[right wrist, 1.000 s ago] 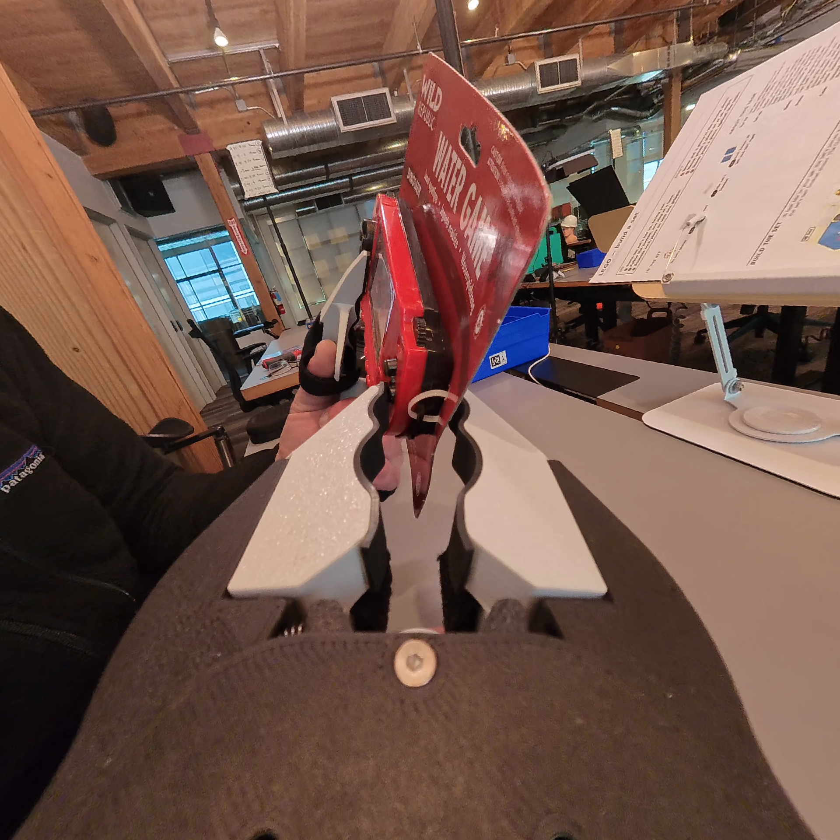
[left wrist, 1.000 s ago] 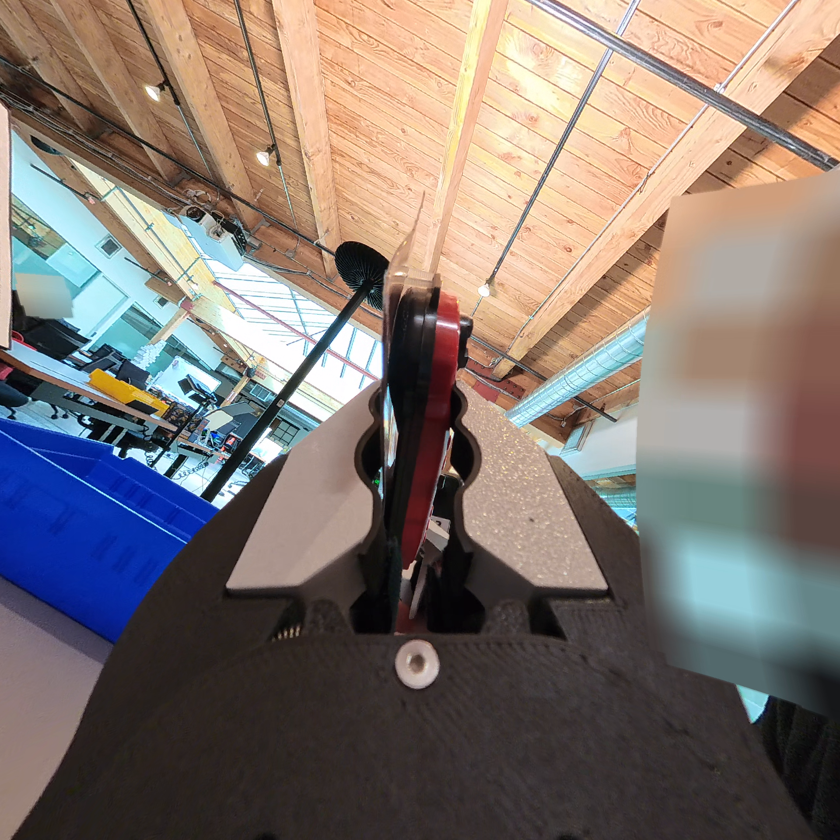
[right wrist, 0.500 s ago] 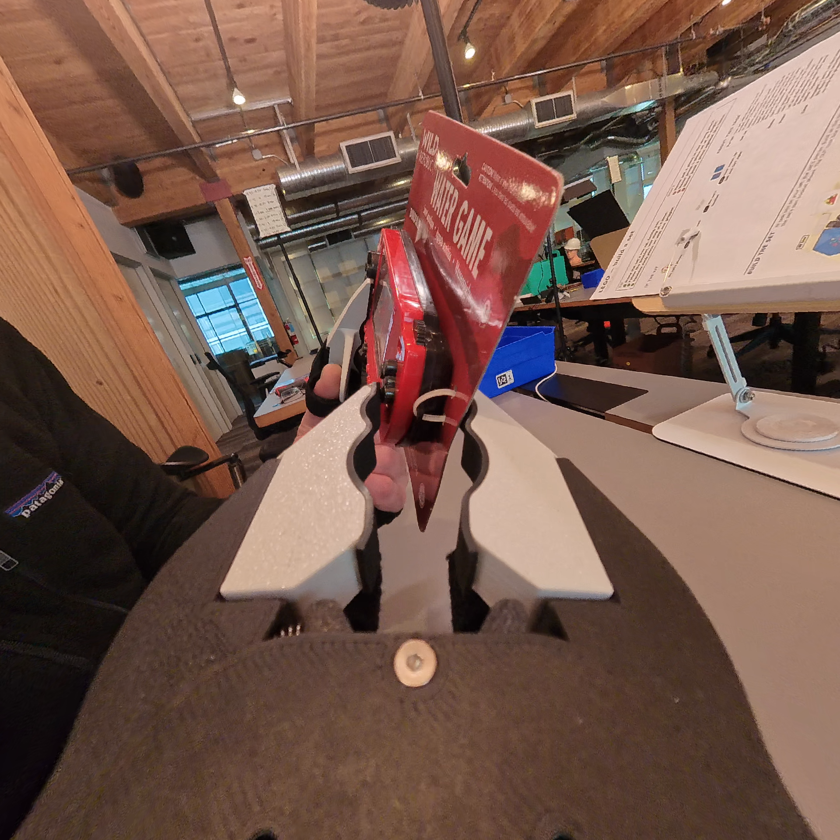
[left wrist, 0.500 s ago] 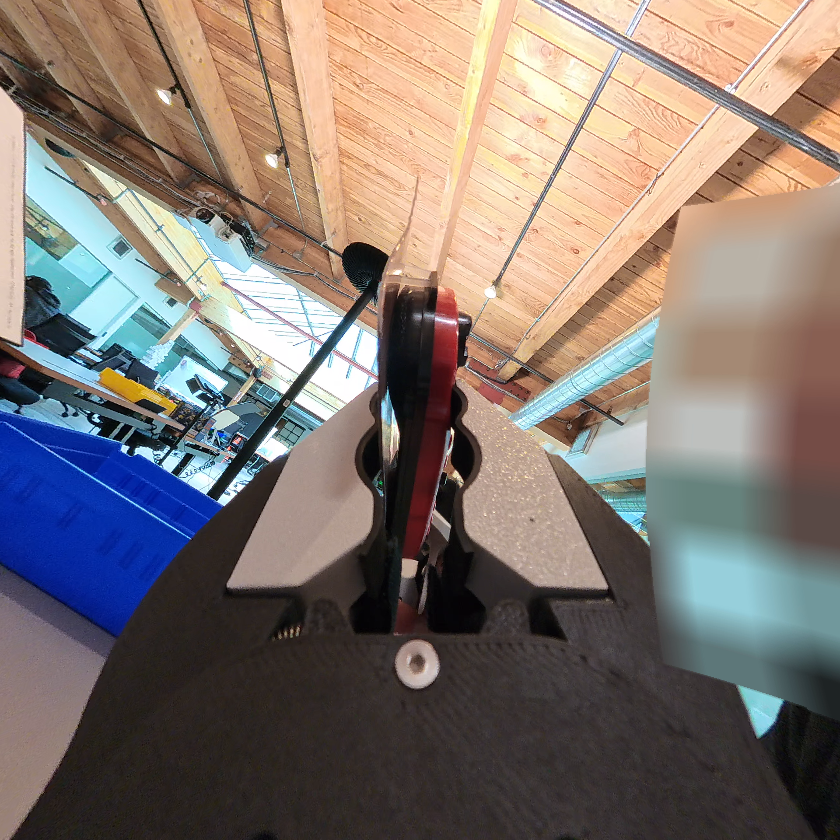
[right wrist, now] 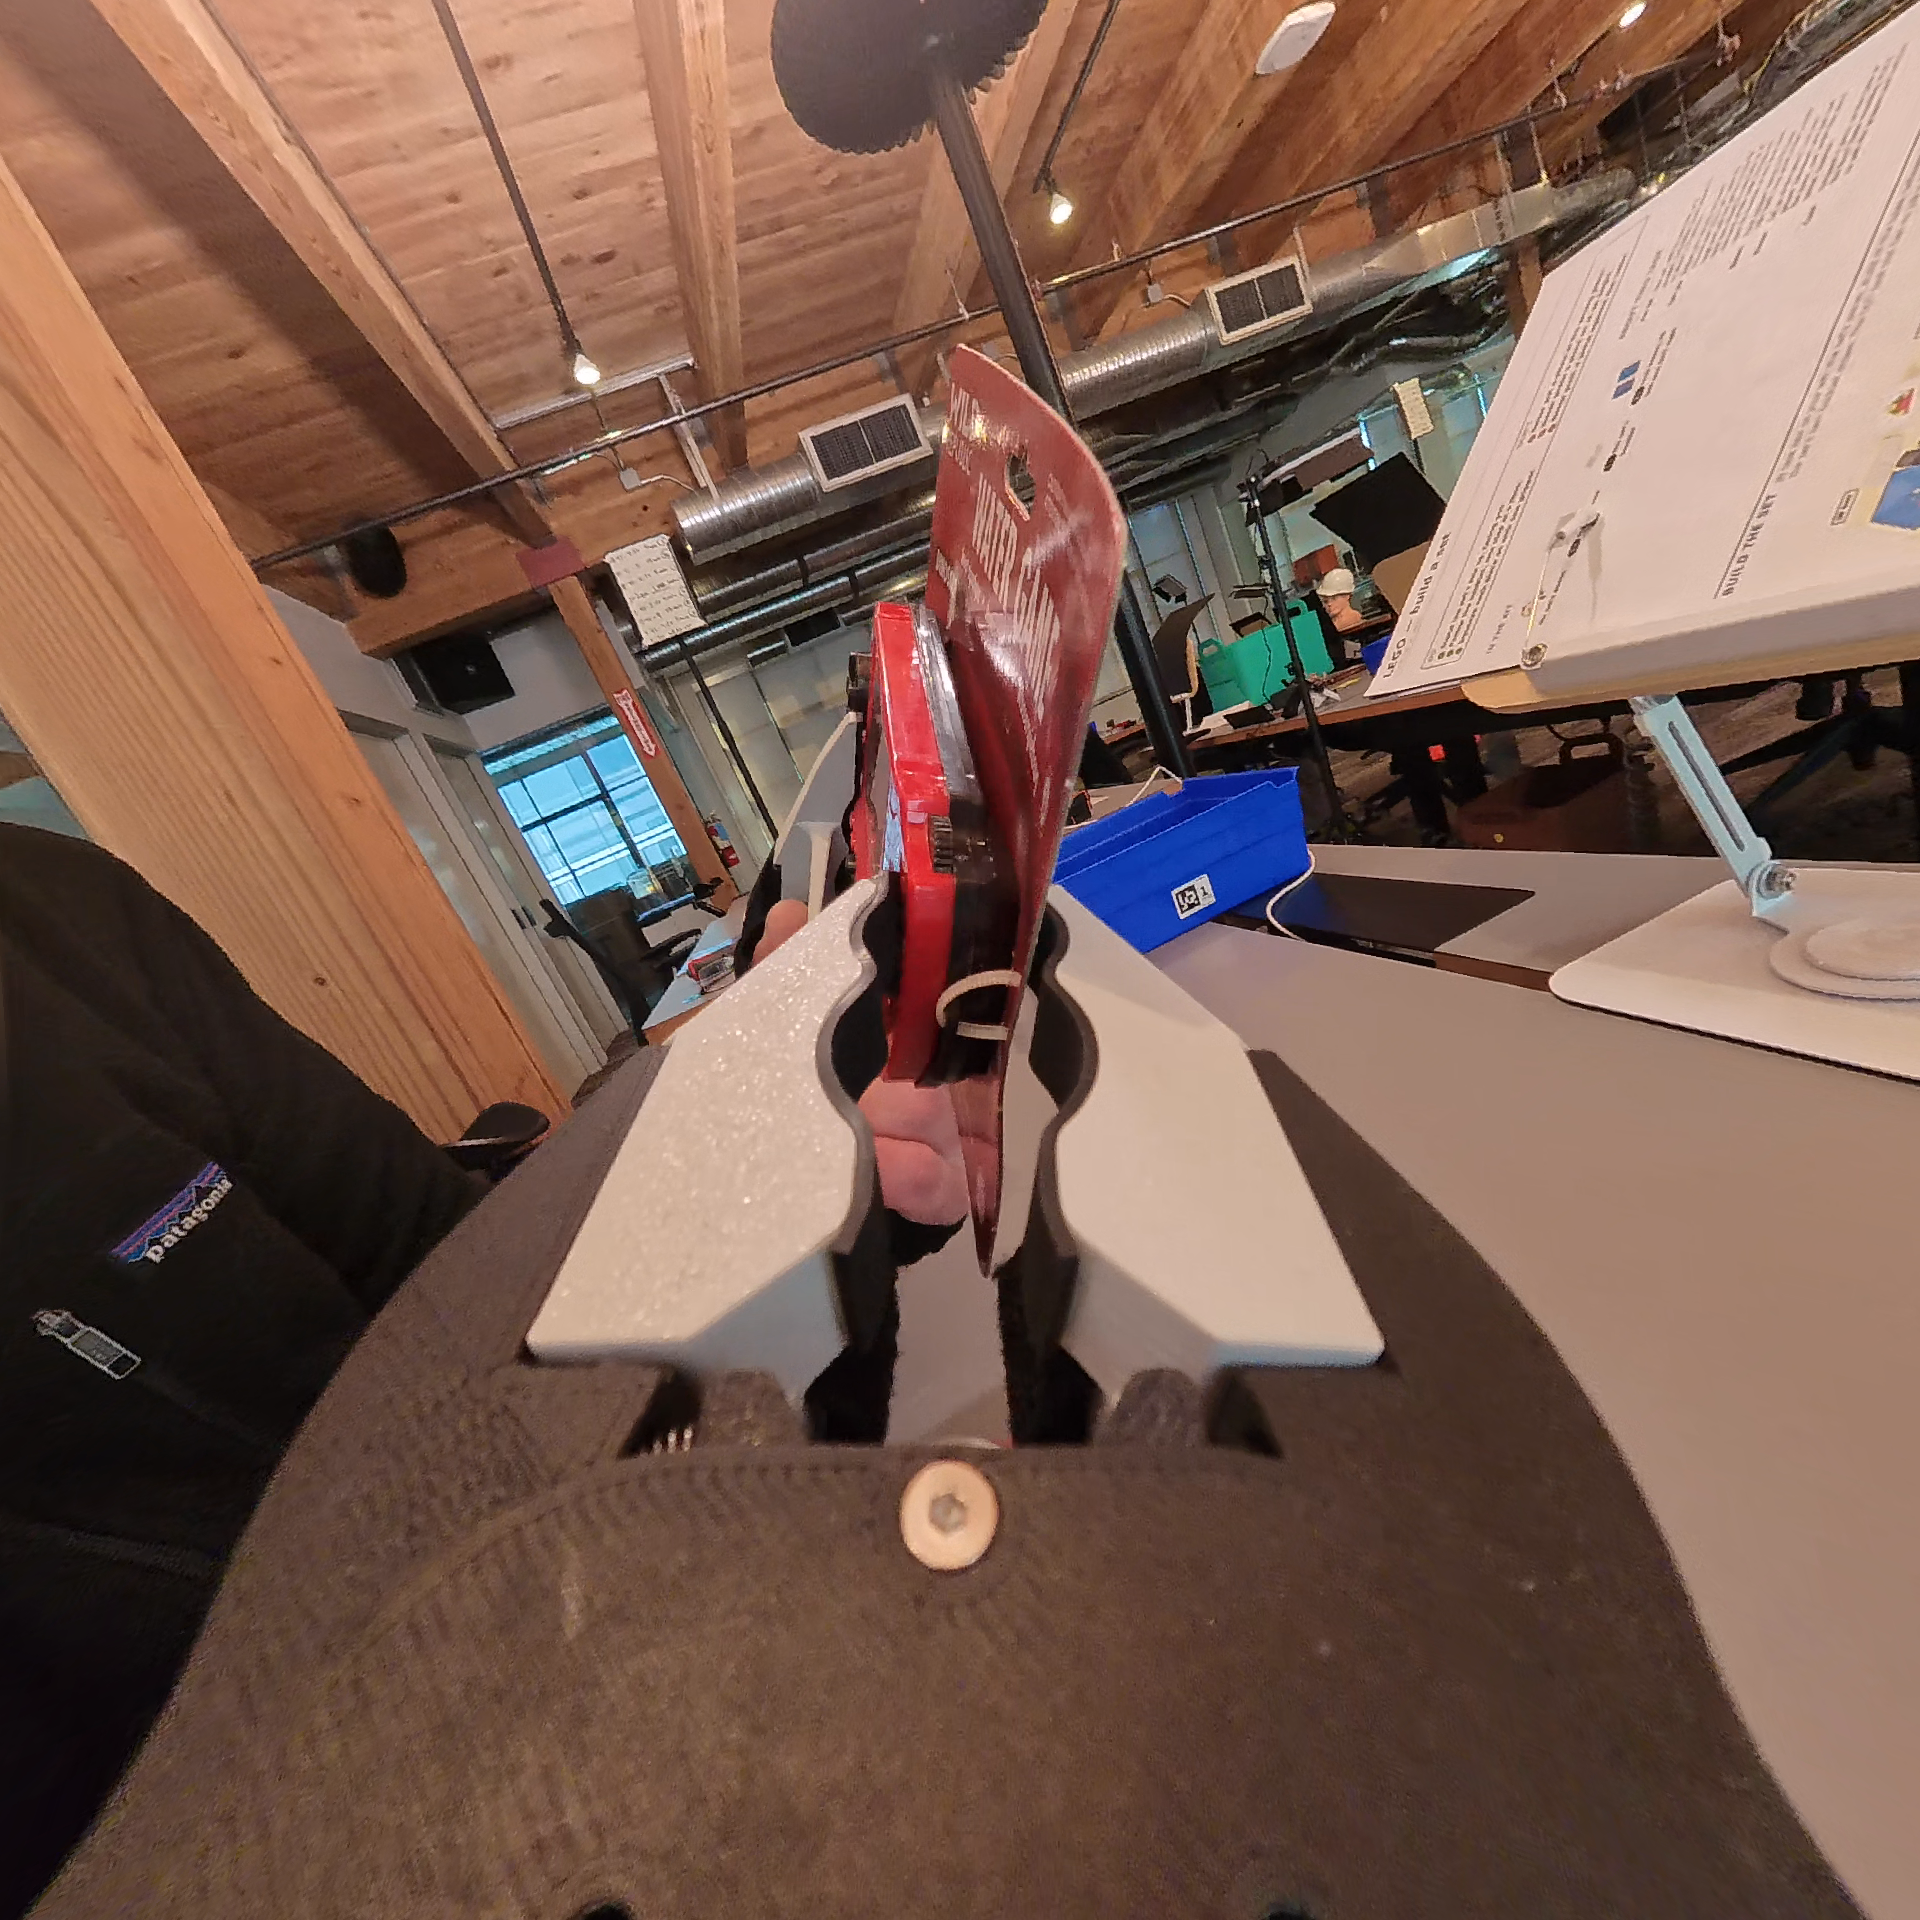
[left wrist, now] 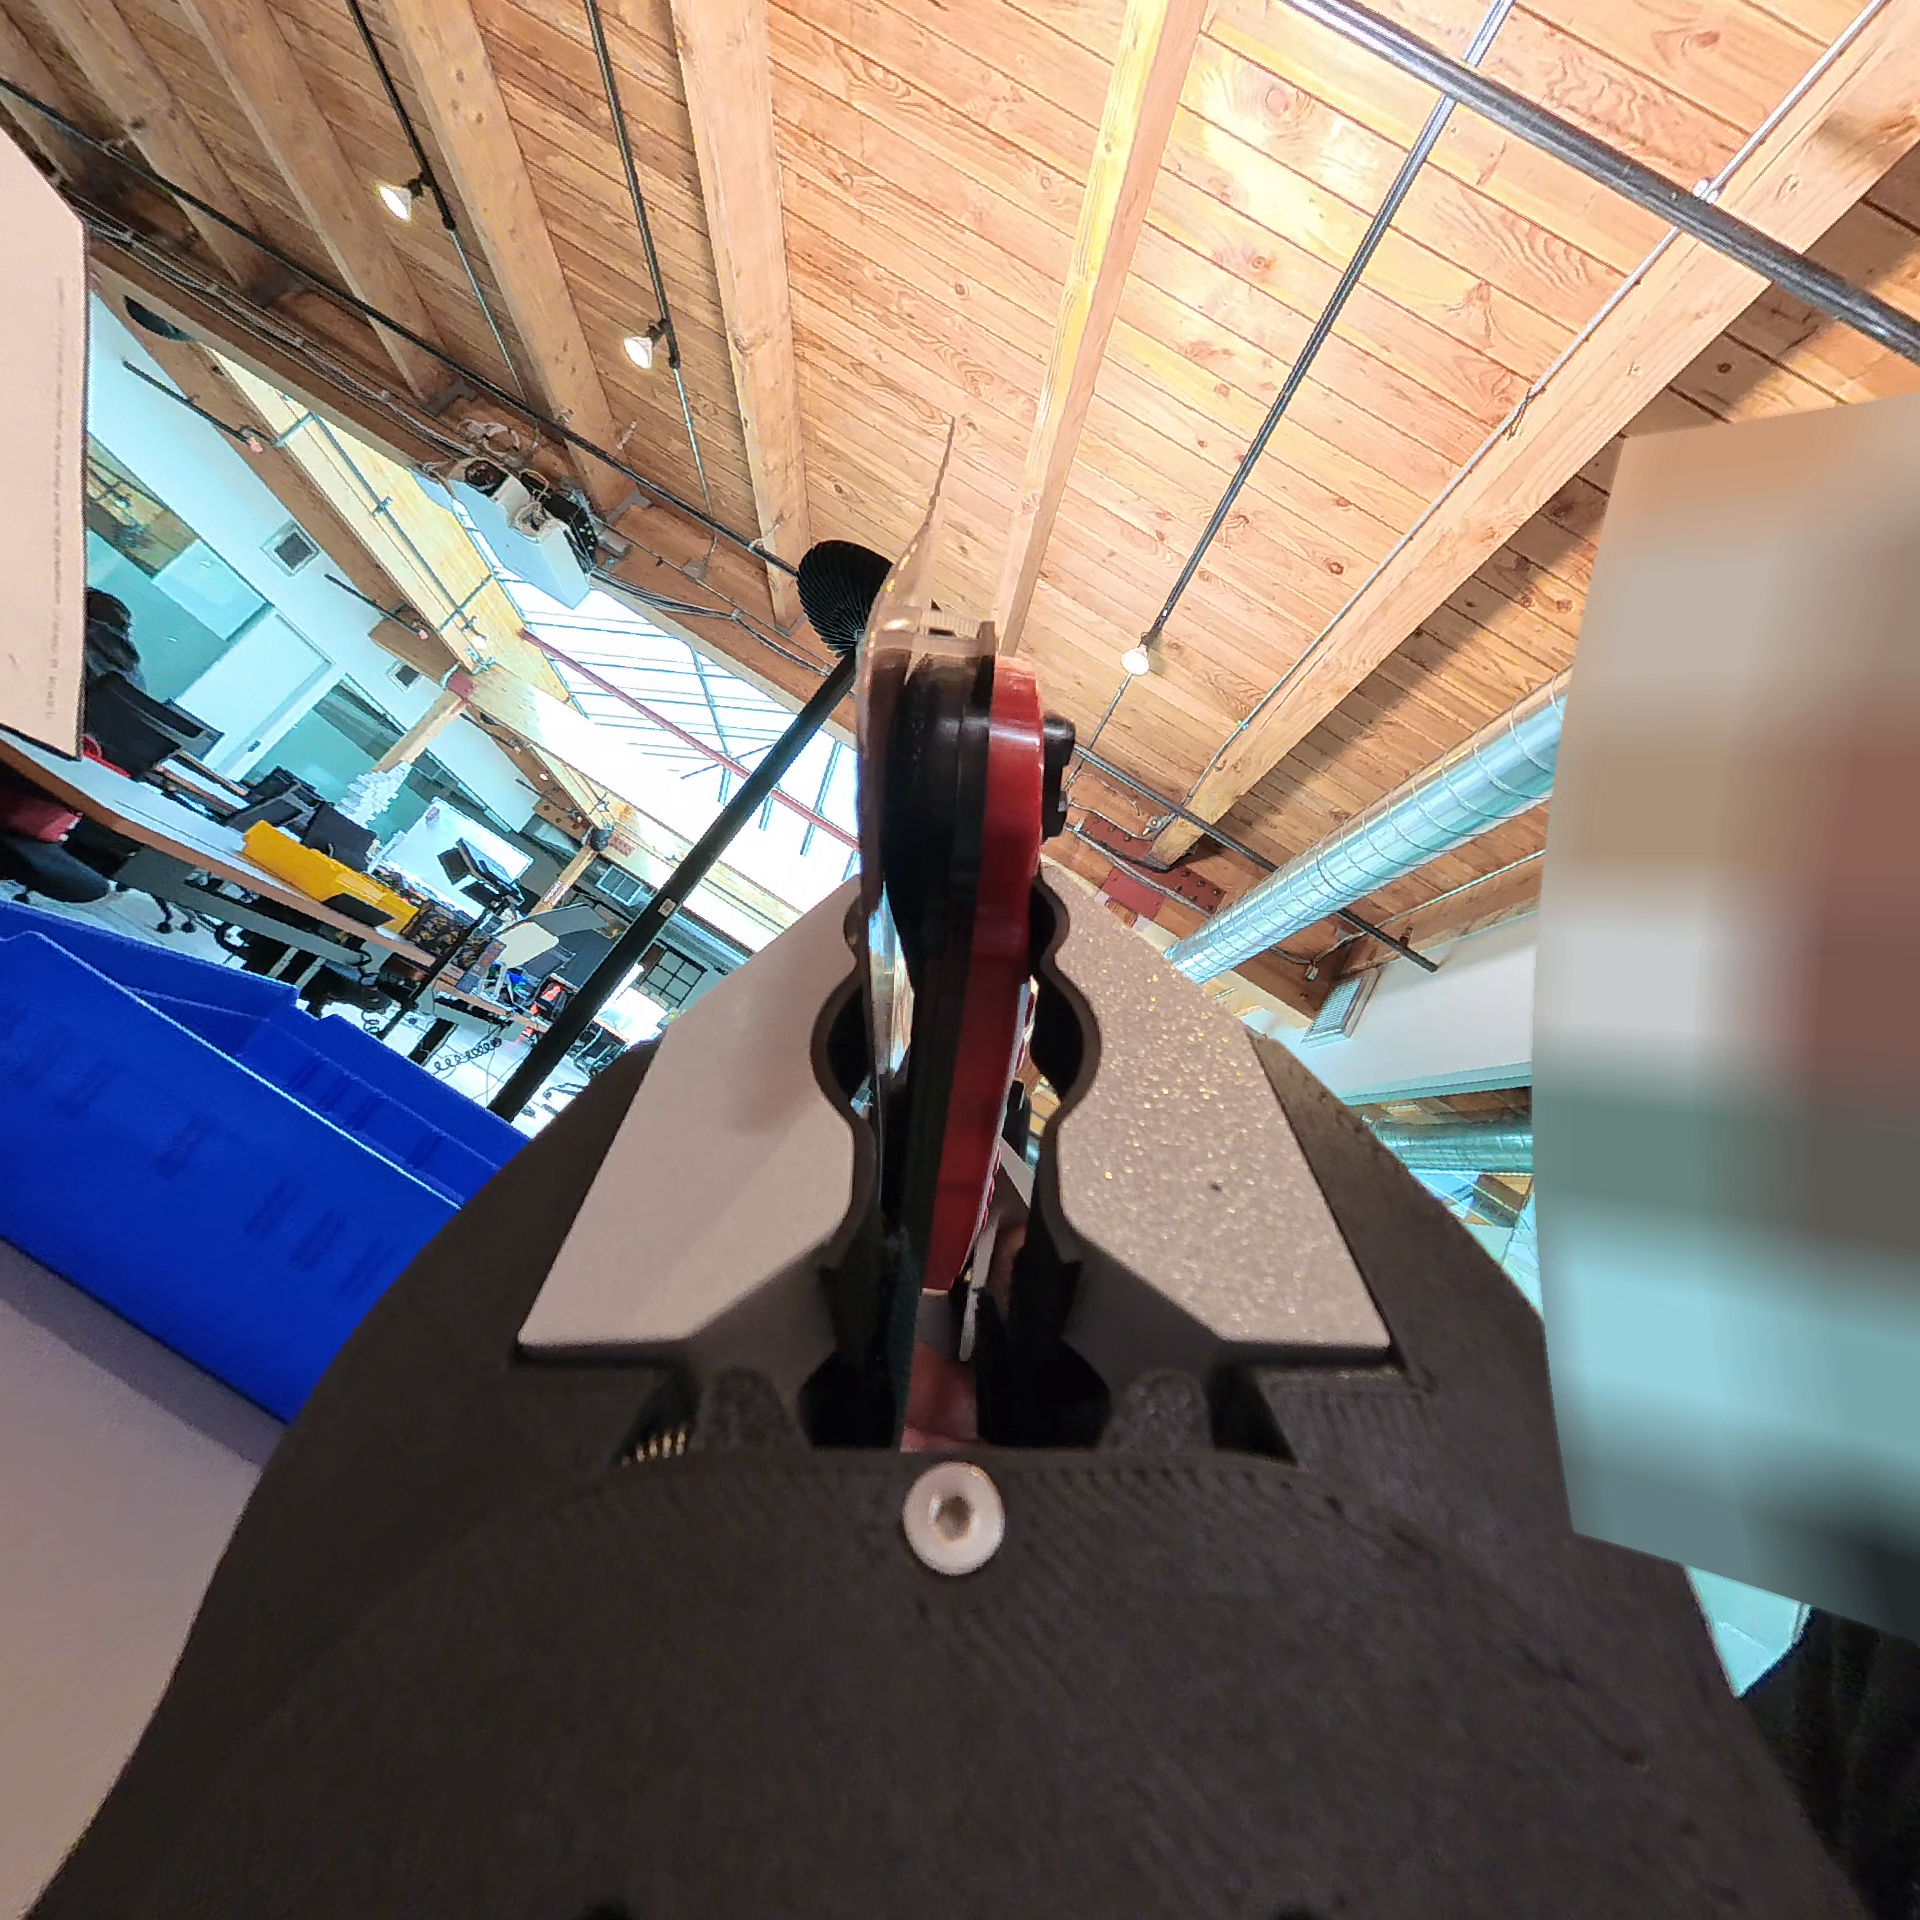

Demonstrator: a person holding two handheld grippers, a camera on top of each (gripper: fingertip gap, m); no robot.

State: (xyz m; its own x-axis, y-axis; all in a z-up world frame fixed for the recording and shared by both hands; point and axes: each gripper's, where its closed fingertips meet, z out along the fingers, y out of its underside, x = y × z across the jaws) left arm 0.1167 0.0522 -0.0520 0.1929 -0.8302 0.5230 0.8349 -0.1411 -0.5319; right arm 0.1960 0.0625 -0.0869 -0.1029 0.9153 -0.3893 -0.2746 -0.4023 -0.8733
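2 grippers clamp 1 red toy pack, held up off the table.
The left gripper (left wrist: 951, 1049) is closed on the toy pack (left wrist: 977, 935); the right gripper (right wrist: 951, 1049) pinches its lower end and red backing card (right wrist: 1023, 665), above the grey table (right wrist: 1558, 1195), blue bin (right wrist: 1184, 842) behind.

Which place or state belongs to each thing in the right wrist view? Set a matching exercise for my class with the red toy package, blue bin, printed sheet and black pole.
1 red toy package
2 blue bin
3 printed sheet
4 black pole

A rises toward the wooden ceiling
B clamped in the right gripper
C propped on a white stand
D sits on the grey table

Pairs: 1-B, 2-D, 3-C, 4-A.
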